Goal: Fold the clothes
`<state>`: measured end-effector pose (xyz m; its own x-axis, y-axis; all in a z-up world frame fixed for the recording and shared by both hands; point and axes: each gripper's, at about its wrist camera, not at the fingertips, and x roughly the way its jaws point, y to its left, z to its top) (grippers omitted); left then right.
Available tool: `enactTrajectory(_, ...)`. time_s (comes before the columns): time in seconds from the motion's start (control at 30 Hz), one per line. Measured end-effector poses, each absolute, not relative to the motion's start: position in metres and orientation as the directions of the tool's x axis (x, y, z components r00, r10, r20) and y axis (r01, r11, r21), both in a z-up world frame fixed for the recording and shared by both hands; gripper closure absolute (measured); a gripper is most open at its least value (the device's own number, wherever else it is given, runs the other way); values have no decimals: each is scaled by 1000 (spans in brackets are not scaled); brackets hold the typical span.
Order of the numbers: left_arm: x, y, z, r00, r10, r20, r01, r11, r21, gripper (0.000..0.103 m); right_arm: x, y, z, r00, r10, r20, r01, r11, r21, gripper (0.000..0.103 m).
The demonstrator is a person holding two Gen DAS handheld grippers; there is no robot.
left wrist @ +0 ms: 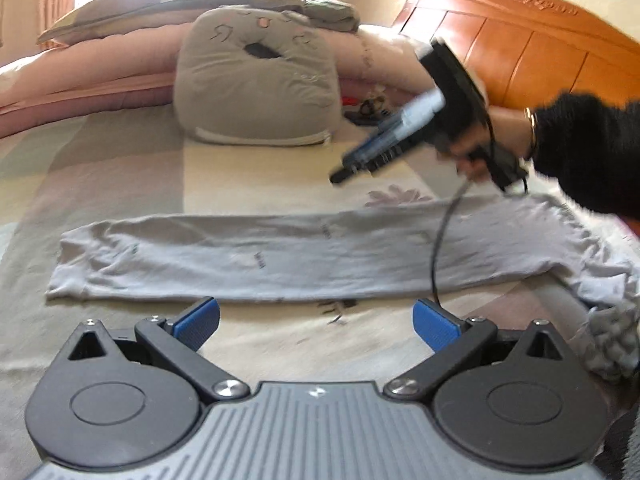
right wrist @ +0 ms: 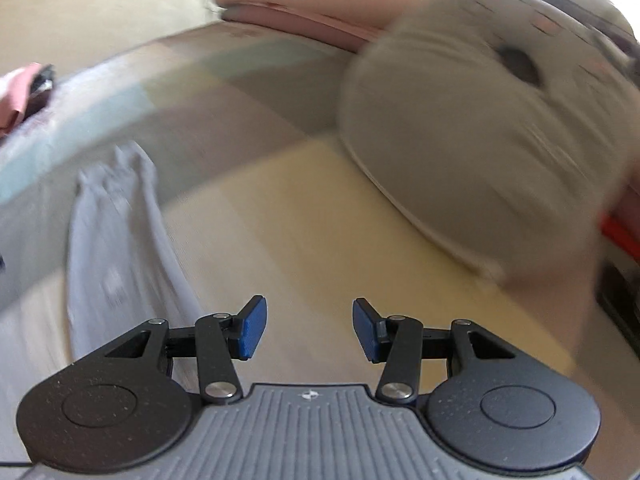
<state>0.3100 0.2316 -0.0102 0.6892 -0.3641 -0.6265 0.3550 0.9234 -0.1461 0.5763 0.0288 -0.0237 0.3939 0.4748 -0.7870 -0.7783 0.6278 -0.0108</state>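
**Grey garment laid out long, both tools empty**

The grey garment (left wrist: 280,256) lies across the bed (left wrist: 120,184) as a long, flat strip, just ahead of my left gripper (left wrist: 316,322). Its right end is bunched into a loose heap near the bed's edge. My left jaws stand wide apart with nothing between them. My right gripper (right wrist: 309,330) hangs above the bedspread, beyond the strip and near the grey cushion (left wrist: 256,88), its jaws apart and empty too.

I judge the cloth thin, light and limp: it will sag and slide wherever I lift it, and one pinch will drag a wrinkle along. I would take it at the two corners of the left end, where the hem looks doubled, and carry that end over towards the bunched side.
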Motion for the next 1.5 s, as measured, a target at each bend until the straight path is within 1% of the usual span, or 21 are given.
enactTrajectory(0.17,325,222,-5,685,-361,-633,365,922,-130,1,559,12,-38,411,495,-766,-750,661,25,49)
enactTrajectory(0.37,375,206,-18,675,-198,-711,271,962,-10,1,527,1,-32,471,507,-722,-743,670,-14,49)
enactTrajectory(0.47,406,199,-29,665,-155,-731,245,969,17,1,512,-13,-27,483,490,-725,-735,678,-32,49)
enactTrajectory(0.5,416,196,-33,662,-143,-736,239,971,26,1,507,-18,-27,488,483,-727,-724,690,-27,49)
enactTrajectory(0.57,434,187,-40,657,-95,-748,217,974,68,1,499,-25,-27,463,500,-731,-707,707,35,49)
enactTrajectory(0.6,440,183,-44,661,-79,-746,218,972,90,1,494,-29,-28,442,523,-729,-706,704,78,49)
enactTrajectory(0.67,448,178,-49,665,-88,-742,231,969,92,1,483,-31,-30,412,558,-720,-716,687,123,49)
enactTrajectory(0.73,454,175,-49,666,-117,-737,253,964,75,1,478,-29,-33,420,562,-712,-718,686,118,49)
enactTrajectory(0.8,459,173,-47,681,-122,-722,264,961,86,1,481,-27,-33,441,556,-704,-714,692,100,49)
enactTrajectory(0.93,479,178,-47,715,-43,-698,193,971,138,1,506,-30,-26,500,543,-675,-670,736,96,49)
enactTrajectory(1.0,492,183,-52,703,10,-711,147,976,159,1,523,-33,-25,538,493,-684,-629,774,63,49)
enactTrajectory(1.07,503,186,-59,675,50,-736,124,976,180,1,541,-36,-31,527,439,-728,-600,799,48,49)
enactTrajectory(1.17,502,187,-61,664,44,-747,145,972,187,1,556,-37,-42,484,382,-787,-593,805,27,49)
enactTrajectory(1.37,481,184,-57,666,42,-745,188,957,222,1,536,-34,-42,449,394,-802,-670,743,-10,49)
enactTrajectory(1.5,470,186,-51,680,18,-733,202,956,211,1,523,-34,-40,451,414,-791,-695,718,-20,49)
